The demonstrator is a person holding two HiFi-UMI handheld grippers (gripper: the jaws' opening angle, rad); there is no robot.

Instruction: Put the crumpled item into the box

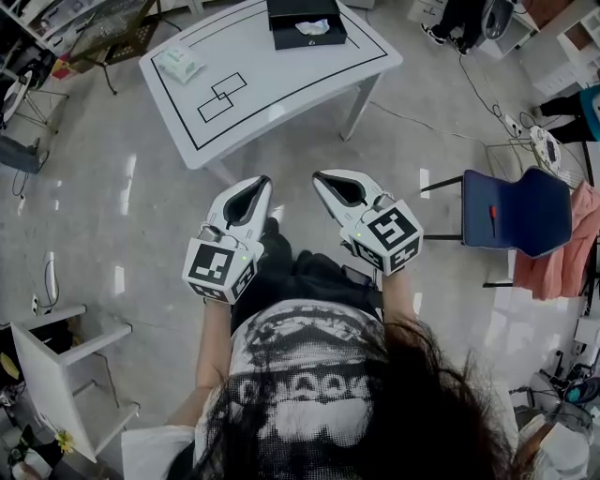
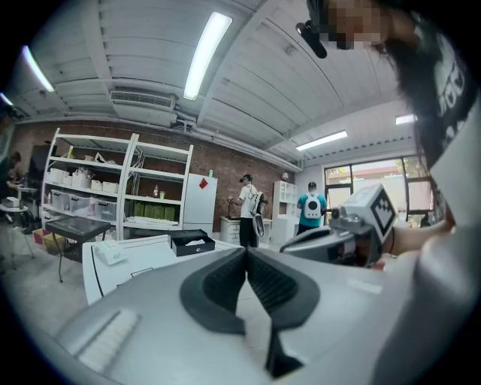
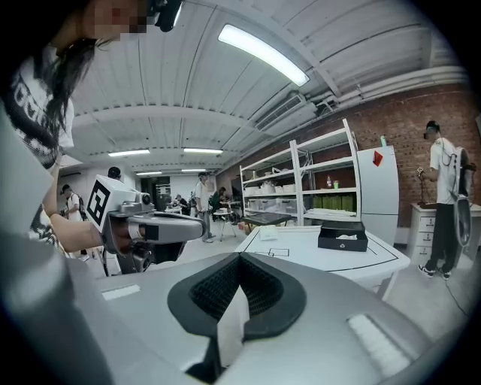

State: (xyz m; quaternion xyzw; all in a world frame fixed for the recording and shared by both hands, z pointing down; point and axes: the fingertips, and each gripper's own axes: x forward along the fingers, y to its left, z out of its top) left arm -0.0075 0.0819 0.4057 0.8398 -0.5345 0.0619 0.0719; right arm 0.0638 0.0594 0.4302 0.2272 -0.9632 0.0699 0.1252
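A black open box (image 1: 306, 23) stands at the far edge of the white table (image 1: 281, 84), with a crumpled white item (image 1: 312, 27) lying inside it. The box also shows small in the left gripper view (image 2: 192, 243) and in the right gripper view (image 3: 342, 236). Both grippers hang in the air in front of the person, short of the table's near corner. My left gripper (image 1: 265, 178) is shut and holds nothing, its jaws meeting at the tips (image 2: 246, 250). My right gripper (image 1: 317, 174) is shut and empty too (image 3: 239, 256).
A white tissue pack (image 1: 178, 64) lies on the table's left part, beside black outlined squares. A blue chair (image 1: 516, 211) stands to the right, a white stool (image 1: 56, 366) at the lower left. Shelves (image 2: 98, 188) and standing people (image 2: 248, 210) are beyond the table.
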